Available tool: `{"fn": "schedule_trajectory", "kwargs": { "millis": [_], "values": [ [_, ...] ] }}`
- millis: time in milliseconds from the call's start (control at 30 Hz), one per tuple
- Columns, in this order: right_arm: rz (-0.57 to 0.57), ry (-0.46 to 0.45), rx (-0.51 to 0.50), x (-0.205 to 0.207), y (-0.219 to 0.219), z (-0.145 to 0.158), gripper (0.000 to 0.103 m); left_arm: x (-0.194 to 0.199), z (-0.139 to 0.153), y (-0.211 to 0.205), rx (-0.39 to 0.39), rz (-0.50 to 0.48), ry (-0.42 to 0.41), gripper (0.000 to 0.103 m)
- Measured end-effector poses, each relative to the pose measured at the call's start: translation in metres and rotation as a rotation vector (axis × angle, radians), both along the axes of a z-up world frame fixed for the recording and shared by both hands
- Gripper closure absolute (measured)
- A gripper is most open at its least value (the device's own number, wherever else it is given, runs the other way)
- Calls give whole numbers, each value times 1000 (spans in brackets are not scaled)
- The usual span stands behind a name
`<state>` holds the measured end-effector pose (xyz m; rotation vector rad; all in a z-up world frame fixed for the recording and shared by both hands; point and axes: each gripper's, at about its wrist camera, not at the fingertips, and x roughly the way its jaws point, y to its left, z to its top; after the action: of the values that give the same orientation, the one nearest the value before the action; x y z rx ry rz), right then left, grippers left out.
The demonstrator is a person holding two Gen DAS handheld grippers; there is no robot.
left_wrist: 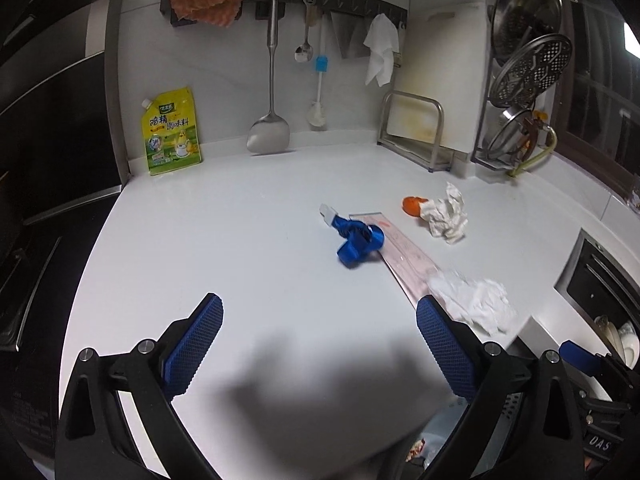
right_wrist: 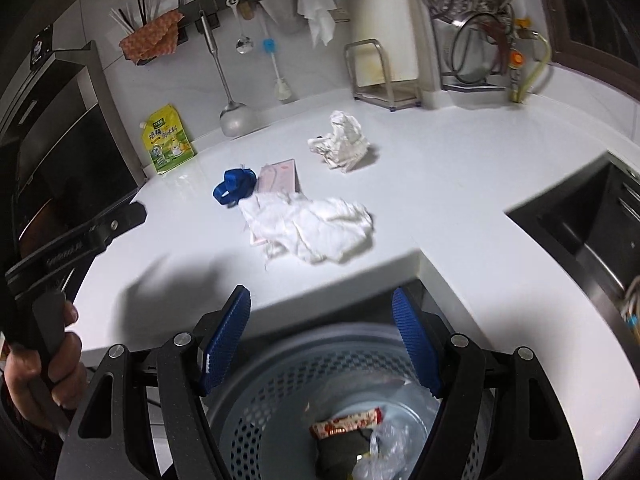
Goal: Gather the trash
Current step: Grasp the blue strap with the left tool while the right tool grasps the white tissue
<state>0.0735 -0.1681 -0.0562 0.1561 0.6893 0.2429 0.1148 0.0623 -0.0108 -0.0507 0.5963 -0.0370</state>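
On the white counter [left_wrist: 240, 240] lie a blue ribbon [left_wrist: 358, 242], a pink clear-wrapped packet [left_wrist: 404, 256], a crumpled white tissue [left_wrist: 476, 300] near the front edge, and a second tissue [left_wrist: 446, 214] beside an orange peel [left_wrist: 414, 205]. My left gripper [left_wrist: 320, 344] is open and empty above the counter, short of the ribbon. My right gripper [right_wrist: 322, 336] is open and empty over a grey perforated bin [right_wrist: 280, 384] holding a red-and-white wrapper [right_wrist: 346, 424] and clear plastic. The right wrist view also shows the ribbon [right_wrist: 234, 186], packet [right_wrist: 280, 176], near tissue [right_wrist: 312, 226] and far tissue [right_wrist: 340, 140].
A yellow seasoning pouch [left_wrist: 172, 132] leans on the back wall. A spatula [left_wrist: 269, 132], spoon and brush hang from a rail. A cutting-board rack [left_wrist: 416, 136] and lid rack [left_wrist: 520, 80] stand at the back right. A sink [right_wrist: 592, 232] lies right. An oven [right_wrist: 60, 152] stands left.
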Motion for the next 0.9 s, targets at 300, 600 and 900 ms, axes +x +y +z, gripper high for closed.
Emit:
{"fn": "schedule_trajectory", "kwargs": {
  "millis": [300,600,900],
  "values": [
    [36,-8,-51,50,16,0,32,67,-11,-6,-16,-19,92,7],
    [78,13,-105,83,30,-10,33,116,-29,-17,-18,-39,182,7],
    [72,19,-124,96,32,-18,33,137,-37,-21,-36,-37,223,17]
  ]
}}
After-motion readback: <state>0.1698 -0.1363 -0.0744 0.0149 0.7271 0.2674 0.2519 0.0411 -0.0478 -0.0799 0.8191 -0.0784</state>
